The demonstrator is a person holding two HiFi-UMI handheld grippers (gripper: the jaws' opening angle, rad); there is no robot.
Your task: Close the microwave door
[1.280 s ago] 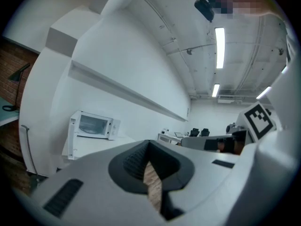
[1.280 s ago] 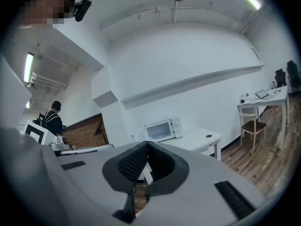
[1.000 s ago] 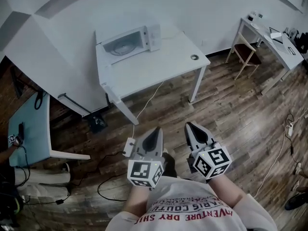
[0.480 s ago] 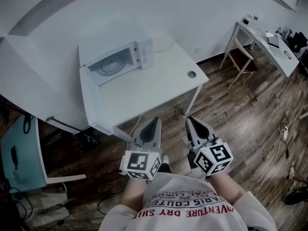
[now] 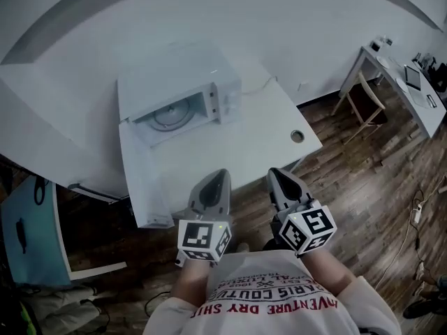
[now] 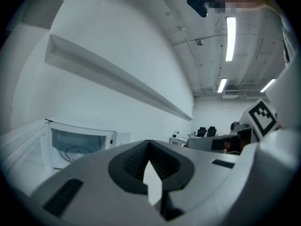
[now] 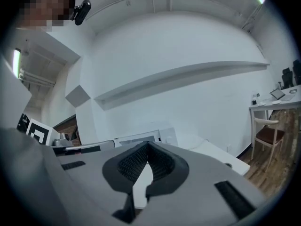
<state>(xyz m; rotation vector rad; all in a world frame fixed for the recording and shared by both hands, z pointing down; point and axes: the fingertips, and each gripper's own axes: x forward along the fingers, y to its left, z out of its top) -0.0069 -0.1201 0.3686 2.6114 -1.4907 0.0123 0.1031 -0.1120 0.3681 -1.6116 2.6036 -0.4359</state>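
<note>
A white microwave [image 5: 178, 89] stands at the back left of a white table [image 5: 244, 142], and its cavity with the glass turntable [image 5: 171, 115] is exposed. The door [image 5: 135, 132] is swung out to the left; in the left gripper view it shows as a pale panel [image 6: 23, 147] beside the open microwave [image 6: 80, 145]. My left gripper [image 5: 221, 175] and right gripper [image 5: 276, 174] hang side by side at the table's near edge, well short of the microwave. Both are shut with nothing between the jaws. The right gripper view shows the microwave [image 7: 162, 136] just past its own gripper's [image 7: 146, 144] tips.
A round cable hole [image 5: 298, 136] sits in the table's right part. A chair [image 5: 367, 96] and a desk [image 5: 412, 82] with items stand at the far right on the wooden floor. A pale blue table [image 5: 28, 229] is at the left.
The view has closed in on the table, so the microwave sits nearer and larger. Both grippers now reach the table's near edge and stay shut.
</note>
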